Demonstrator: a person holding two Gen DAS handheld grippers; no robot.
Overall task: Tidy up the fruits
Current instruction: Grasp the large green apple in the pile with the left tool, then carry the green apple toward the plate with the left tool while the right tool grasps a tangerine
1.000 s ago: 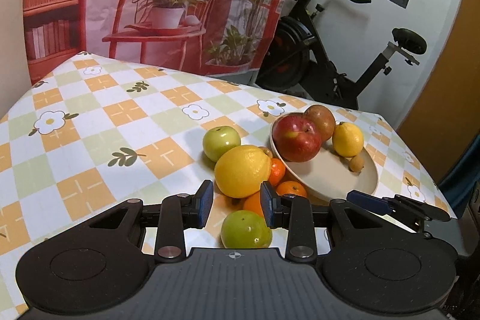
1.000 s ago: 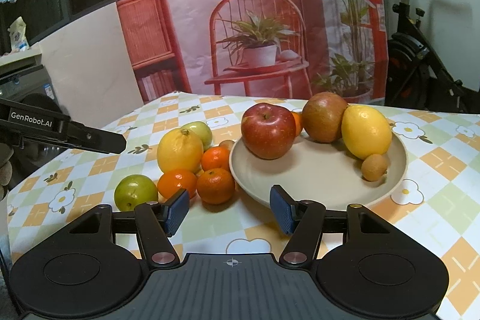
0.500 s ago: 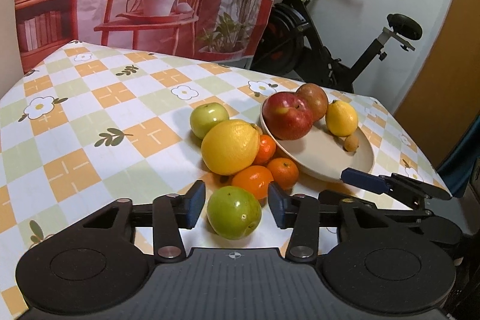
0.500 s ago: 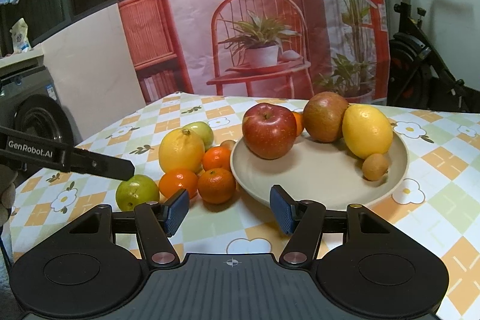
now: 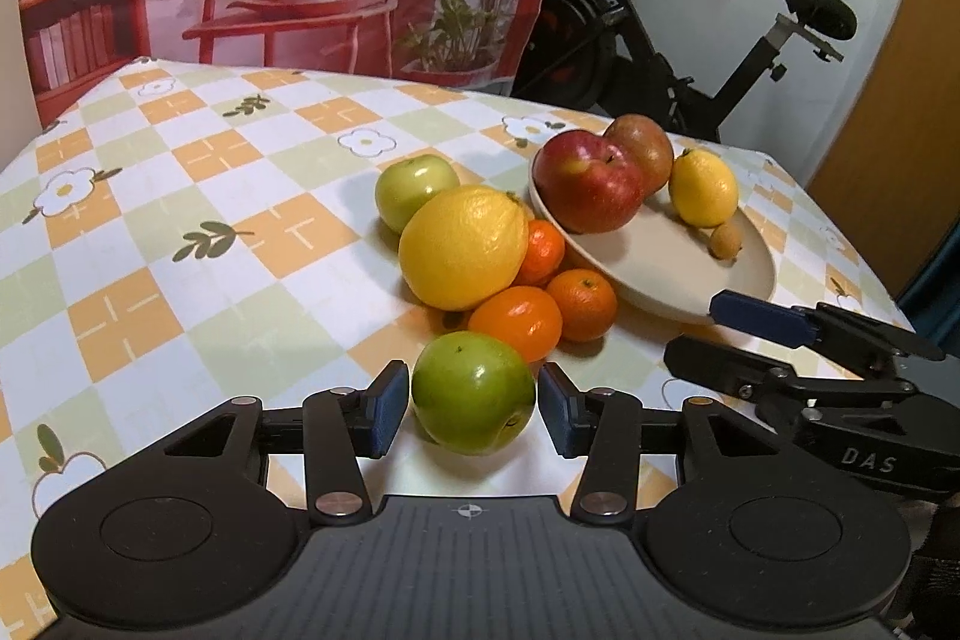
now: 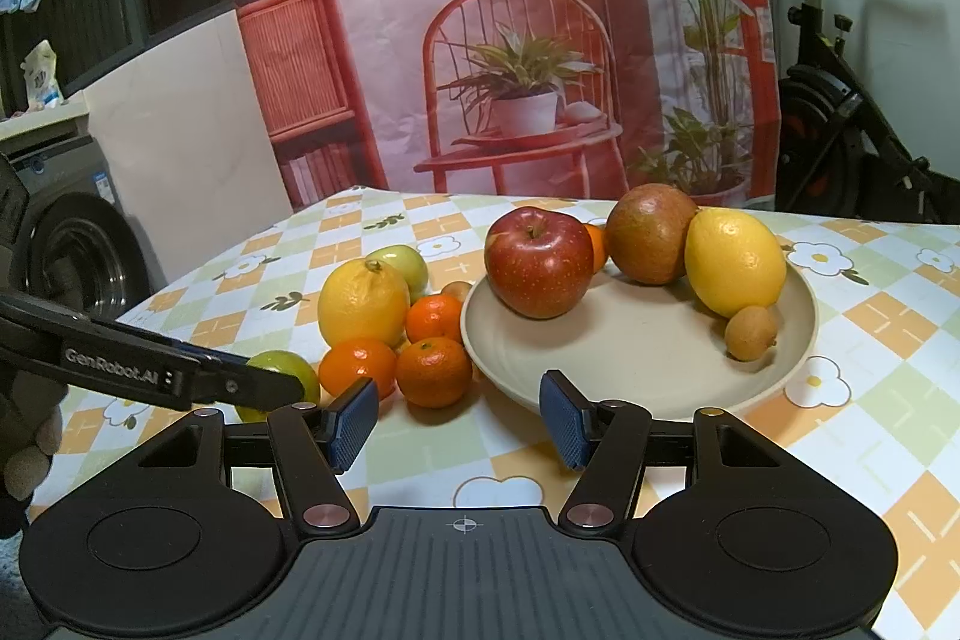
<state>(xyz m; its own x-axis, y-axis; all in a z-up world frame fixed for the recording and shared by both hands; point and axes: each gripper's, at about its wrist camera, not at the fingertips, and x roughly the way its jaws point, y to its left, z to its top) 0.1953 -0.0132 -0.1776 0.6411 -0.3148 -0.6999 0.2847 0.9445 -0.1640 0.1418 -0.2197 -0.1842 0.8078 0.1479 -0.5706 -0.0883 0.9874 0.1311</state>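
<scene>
Worktop (image 5: 180, 196) under a checked cloth of orange, green and white squares with flowers and leaves; behind it a printed backdrop (image 6: 510, 40) of a red chair and potted plants, an exercise bike (image 5: 660, 28), a washing machine (image 6: 78, 244) off to one side. "GenRobot.AI" on the left gripper (image 5: 474, 403), "DAS" on the right gripper (image 6: 459, 412). Left open around a green apple (image 5: 474, 391), pads just beside it, contact unclear. Right open, holding nothing, before the plate (image 6: 630, 358) of fruit.
</scene>
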